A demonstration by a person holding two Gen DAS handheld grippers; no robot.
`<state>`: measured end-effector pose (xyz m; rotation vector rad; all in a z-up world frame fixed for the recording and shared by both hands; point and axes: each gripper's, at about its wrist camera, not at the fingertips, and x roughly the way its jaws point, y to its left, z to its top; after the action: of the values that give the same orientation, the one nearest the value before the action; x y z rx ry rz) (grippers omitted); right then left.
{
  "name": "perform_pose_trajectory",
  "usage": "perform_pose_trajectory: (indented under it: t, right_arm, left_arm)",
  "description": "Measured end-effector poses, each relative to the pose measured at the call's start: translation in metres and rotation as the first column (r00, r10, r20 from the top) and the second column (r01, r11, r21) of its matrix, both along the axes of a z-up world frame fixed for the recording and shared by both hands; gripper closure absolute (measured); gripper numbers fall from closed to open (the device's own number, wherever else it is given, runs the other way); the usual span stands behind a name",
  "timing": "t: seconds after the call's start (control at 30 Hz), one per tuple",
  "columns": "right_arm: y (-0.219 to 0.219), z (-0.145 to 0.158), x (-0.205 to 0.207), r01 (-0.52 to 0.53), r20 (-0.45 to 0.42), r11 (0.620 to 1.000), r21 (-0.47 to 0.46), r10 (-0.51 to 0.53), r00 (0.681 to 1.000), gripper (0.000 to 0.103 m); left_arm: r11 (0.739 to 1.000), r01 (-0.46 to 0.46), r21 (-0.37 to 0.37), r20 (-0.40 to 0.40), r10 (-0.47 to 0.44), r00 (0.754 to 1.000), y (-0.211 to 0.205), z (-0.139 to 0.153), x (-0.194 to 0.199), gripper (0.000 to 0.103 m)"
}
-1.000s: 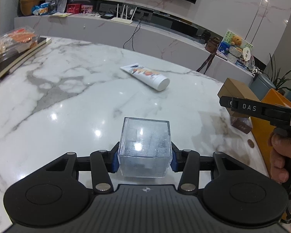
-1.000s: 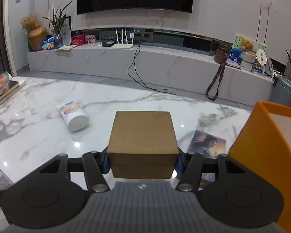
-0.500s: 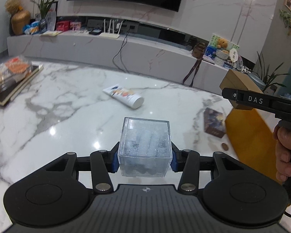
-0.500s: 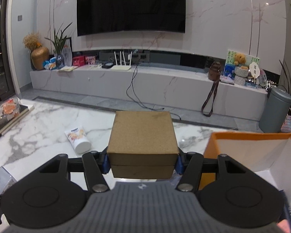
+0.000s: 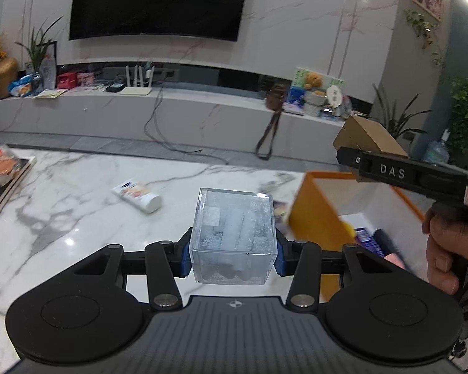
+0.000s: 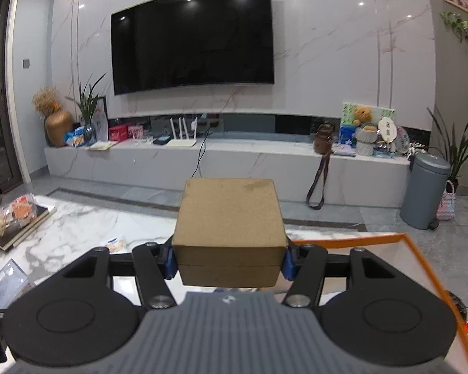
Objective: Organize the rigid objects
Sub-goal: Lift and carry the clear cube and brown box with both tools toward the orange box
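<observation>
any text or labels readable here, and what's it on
"DAS": white letters on the side of the right gripper, seen from the left wrist.
Print on the white tube lying on the marble table: too blurred to read.
Red sticker at the orange box edge: too small.

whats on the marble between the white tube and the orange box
In the left wrist view, a dark printed card lies between the white tube and the orange box.

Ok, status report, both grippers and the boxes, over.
Left gripper shut on clear box. Right gripper shut on brown box, raised above the orange bin. Tube lies on the table, clear of both.
</observation>
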<state>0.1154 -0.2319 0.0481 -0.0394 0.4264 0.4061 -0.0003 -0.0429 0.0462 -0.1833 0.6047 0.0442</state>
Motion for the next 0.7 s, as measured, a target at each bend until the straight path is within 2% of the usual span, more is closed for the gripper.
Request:
perform_pose_trajectory:
  t: [0.37, 0.7]
  right_arm:
    - [-0.081, 0.017, -0.021, 0.080, 0.023, 0.996, 0.045, -0.081, 0.996, 0.044]
    - [-0.130, 0.023, -0.030, 0.142, 0.019, 0.987, 0.081, -0.144, 0.989, 0.044]
  left_arm:
    - [0.991, 0.129, 0.033, 0.039, -0.130, 0.991, -0.070, 0.019, 0.016, 0.049]
    - [0.972, 0.229, 0.060, 0.036, -0.231, 0.972, -0.115, 0.018, 0.026, 0.049]
